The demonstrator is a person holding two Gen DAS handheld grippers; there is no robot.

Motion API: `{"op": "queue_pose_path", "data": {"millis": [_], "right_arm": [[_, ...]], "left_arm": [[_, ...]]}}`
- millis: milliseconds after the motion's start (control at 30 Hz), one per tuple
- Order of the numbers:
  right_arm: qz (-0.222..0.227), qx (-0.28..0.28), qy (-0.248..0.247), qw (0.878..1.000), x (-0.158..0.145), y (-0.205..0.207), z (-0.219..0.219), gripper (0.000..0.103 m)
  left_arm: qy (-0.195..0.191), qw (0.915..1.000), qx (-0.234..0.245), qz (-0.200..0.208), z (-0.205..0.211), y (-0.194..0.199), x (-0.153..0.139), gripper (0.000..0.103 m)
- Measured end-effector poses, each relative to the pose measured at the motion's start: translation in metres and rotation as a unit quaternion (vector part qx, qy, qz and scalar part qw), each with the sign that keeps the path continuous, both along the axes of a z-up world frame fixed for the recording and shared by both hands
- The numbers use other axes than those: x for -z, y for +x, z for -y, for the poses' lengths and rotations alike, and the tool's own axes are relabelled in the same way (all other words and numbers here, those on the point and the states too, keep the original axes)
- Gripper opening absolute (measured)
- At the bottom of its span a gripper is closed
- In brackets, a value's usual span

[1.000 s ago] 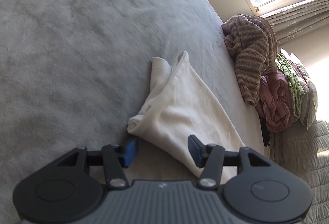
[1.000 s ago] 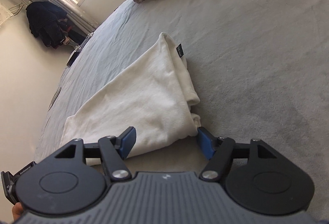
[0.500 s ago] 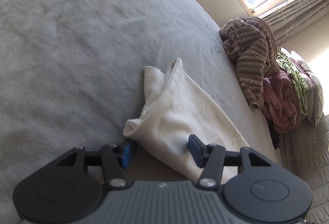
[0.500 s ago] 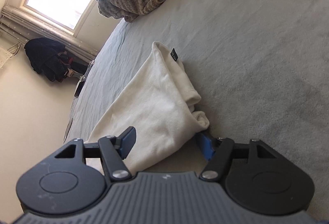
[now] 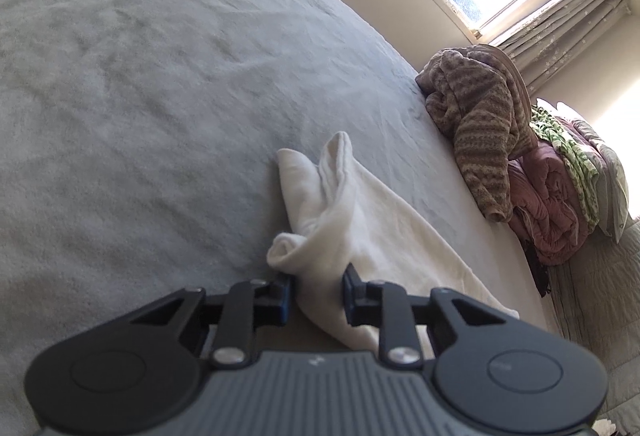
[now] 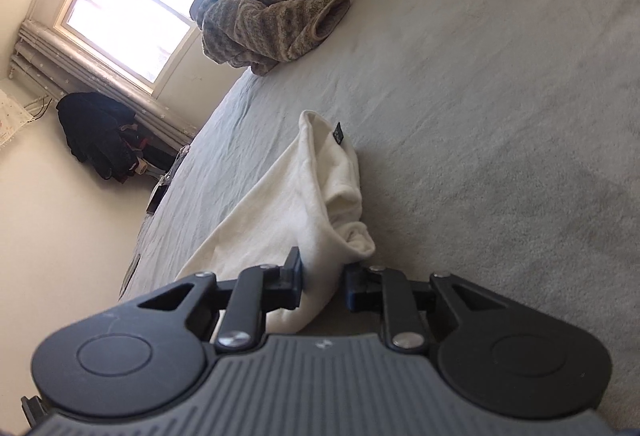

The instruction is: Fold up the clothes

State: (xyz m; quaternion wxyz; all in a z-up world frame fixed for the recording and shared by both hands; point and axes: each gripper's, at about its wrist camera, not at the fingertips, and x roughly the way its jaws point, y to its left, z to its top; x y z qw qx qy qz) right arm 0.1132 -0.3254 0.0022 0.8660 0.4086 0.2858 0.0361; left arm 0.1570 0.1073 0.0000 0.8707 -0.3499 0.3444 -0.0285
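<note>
Both grippers, left and right, pinch the cloth low-centre; lift evenly, corners level.

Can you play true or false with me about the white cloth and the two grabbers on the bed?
1. Both grippers pinch the white garment. True: the left gripper and the right gripper each have it between their jaws.
2. The garment is folded into a neat square. False: it is bunched and stretched long.
3. A brown striped sweater lies near the window. True.
4. The bed cover is red. False: it is grey.
</note>
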Motion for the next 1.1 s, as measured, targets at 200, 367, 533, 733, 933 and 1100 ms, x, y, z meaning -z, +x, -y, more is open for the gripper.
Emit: {"op": "queue_pose_path", "data": {"millis": [200, 367, 533, 733, 933, 1100], "right_arm": [[-0.008, -0.001, -0.006, 1.000, -0.016, -0.030, -0.002, 0.020], [-0.010, -0.003, 0.010, 1.000, -0.031, -0.082, 0.001, 0.020], [-0.034, -0.010, 0.011, 0.999, -0.021, -0.143, 0.007, 0.020], [-0.056, -0.032, 0.001, 0.998, -0.016, -0.182, 0.010, 0.020], [-0.080, -0.061, -0.082, 0.991, -0.032, -0.163, 0.002, 0.039], [-0.054, -0.051, -0.187, 0.980, -0.054, -0.152, 0.009, 0.048]], "left_arm": [[-0.031, 0.9994, -0.012, -0.008, -0.008, -0.036, -0.012, 0.019], [-0.062, 0.9973, -0.028, -0.028, -0.011, -0.107, -0.018, 0.019], [-0.087, 0.9943, -0.035, -0.050, -0.012, -0.178, -0.012, 0.018], [-0.072, 0.9956, -0.020, -0.056, -0.006, -0.214, -0.003, 0.020], [-0.063, 0.9948, 0.000, -0.080, -0.024, -0.209, -0.005, 0.038], [0.023, 0.9983, -0.020, -0.050, -0.036, -0.208, -0.035, 0.043]]}}
